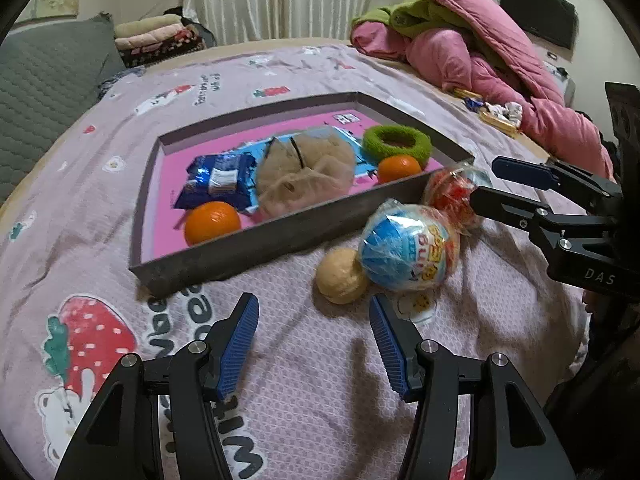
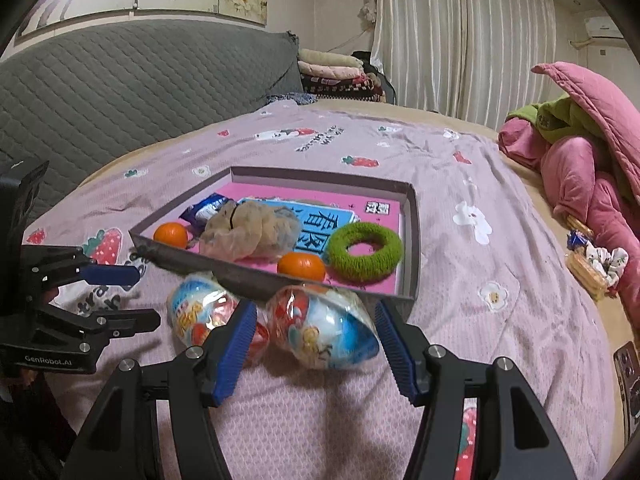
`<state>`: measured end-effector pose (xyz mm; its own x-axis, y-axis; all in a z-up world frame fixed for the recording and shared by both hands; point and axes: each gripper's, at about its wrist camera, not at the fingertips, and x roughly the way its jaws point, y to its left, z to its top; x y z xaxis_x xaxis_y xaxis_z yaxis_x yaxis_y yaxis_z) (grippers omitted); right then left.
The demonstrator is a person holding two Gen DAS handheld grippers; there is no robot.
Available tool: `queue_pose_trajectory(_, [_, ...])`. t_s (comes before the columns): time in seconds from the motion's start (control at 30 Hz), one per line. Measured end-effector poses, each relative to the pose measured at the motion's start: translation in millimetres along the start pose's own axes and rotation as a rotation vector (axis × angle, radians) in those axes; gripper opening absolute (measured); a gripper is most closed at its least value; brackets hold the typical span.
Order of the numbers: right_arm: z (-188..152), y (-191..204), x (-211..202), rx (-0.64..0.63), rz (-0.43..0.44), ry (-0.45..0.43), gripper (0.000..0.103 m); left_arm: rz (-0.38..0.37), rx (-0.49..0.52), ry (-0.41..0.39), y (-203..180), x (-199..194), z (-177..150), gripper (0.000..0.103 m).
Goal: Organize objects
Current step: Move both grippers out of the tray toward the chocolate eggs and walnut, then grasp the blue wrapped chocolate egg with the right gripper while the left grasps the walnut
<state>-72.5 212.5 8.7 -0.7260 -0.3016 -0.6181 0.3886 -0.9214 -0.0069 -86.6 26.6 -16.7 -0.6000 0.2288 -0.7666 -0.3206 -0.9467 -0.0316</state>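
Two hand-held grippers, left (image 1: 314, 344) & right (image 2: 314, 344), both released, are hovering w/ nothing grasped; toy eggs (image 2: 320, 328) lying beside tray (image 1: 280, 236).

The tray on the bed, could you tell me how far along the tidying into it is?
Done: the tray already holds two oranges, a blue packet, a mesh pouch and a green ring. In hand: nothing; left gripper and right gripper are both open. Left: two wrapped toy eggs and a beige ball lie outside.
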Motion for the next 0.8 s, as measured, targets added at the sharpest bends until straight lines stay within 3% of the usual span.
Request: queue_pose_trajectory(0.8, [-6.9, -3.0, 29.4, -0.022, 0.002, 0.106, 0.063, 0.012, -0.005, 0.034, -5.4, 32.0, 7.2, 0.059])
